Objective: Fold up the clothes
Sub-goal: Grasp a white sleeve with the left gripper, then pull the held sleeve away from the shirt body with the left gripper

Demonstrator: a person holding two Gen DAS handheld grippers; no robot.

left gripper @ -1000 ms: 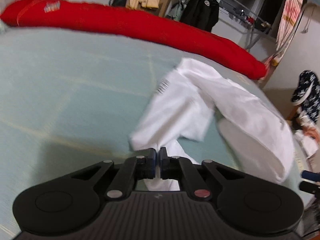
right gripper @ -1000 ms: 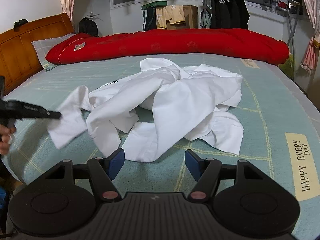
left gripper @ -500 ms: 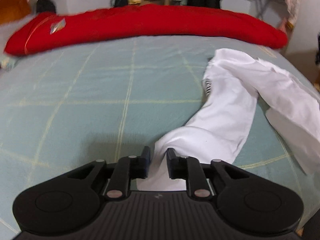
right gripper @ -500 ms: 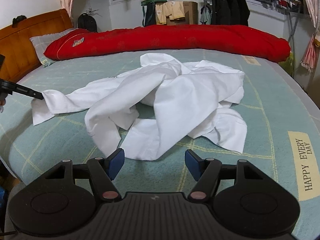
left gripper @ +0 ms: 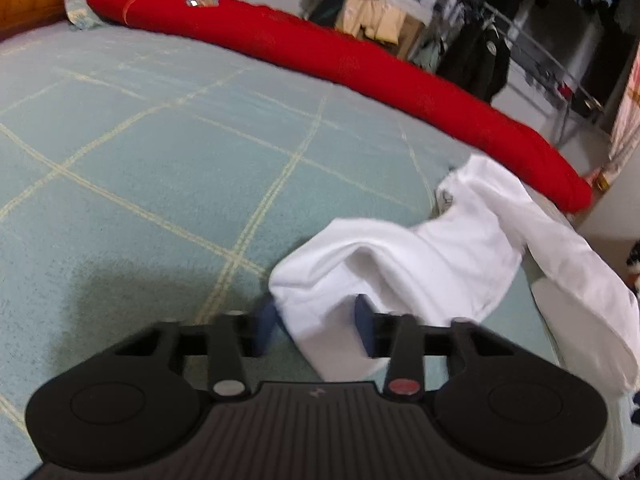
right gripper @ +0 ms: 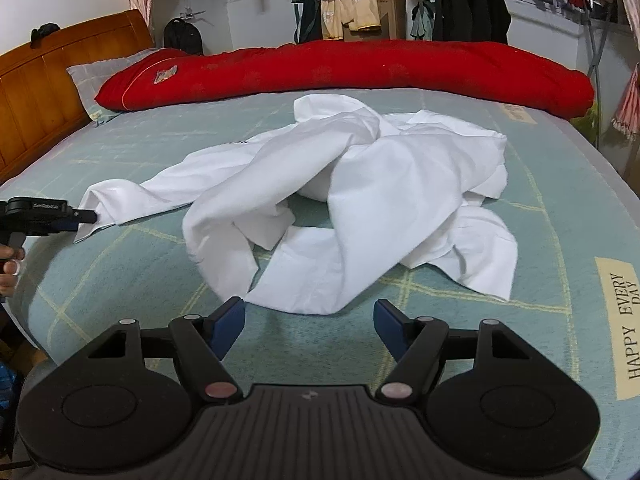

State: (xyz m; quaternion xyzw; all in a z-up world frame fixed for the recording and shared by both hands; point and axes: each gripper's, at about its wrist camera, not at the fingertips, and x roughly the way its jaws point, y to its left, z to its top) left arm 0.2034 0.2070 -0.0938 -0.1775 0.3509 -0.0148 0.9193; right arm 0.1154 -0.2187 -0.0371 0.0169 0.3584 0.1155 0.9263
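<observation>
The white shirt (right gripper: 360, 200) is lying crumpled on the green bed (right gripper: 560, 240). The left tool (left gripper: 316, 328) is closing around its sleeve end. The right tool (right gripper: 308, 324) is opening wide, holding nothing.

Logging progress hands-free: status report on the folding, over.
Left gripper closing, sleeve between jaws. Right gripper open, empty. White shirt crumpled on bed. Red quilt clear, far edge.

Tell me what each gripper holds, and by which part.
Right gripper: nothing, jaws open. Left gripper: jaws closing around the sleeve end of the white shirt, pads not yet clamping it.
</observation>
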